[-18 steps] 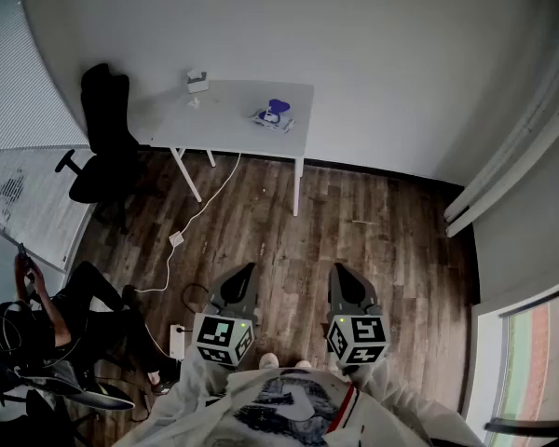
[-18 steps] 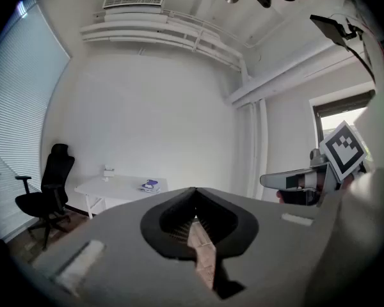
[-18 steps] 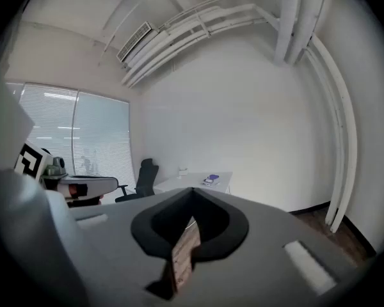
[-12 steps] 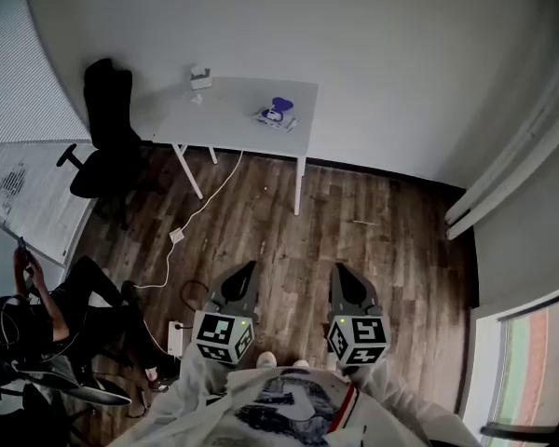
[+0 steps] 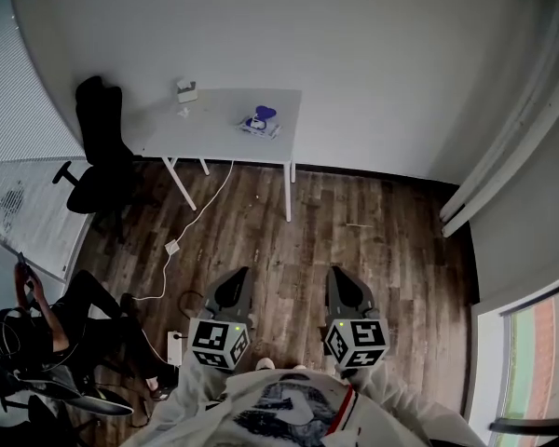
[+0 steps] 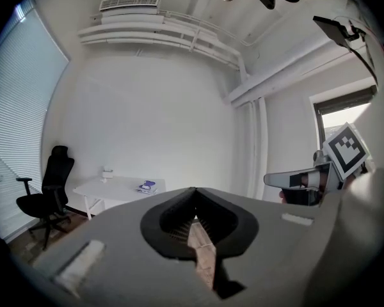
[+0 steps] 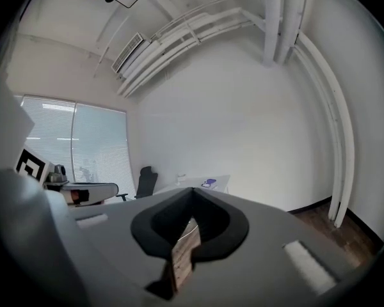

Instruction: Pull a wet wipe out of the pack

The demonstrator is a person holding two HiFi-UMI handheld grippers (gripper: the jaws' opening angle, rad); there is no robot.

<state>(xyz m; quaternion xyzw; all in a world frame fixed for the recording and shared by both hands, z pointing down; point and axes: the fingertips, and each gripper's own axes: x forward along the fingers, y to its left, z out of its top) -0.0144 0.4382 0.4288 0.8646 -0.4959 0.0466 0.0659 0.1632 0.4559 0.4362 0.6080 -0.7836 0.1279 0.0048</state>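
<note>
Both the left gripper and right gripper hang near the body, jaws pressed together and empty, well apart from the wet wipe pack far off on the white table, right end, details too small to make out.

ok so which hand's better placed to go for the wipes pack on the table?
Left, marginally. The pack sits far off on the table, more in line with the left gripper than the right gripper. Both are shut and empty.
</note>
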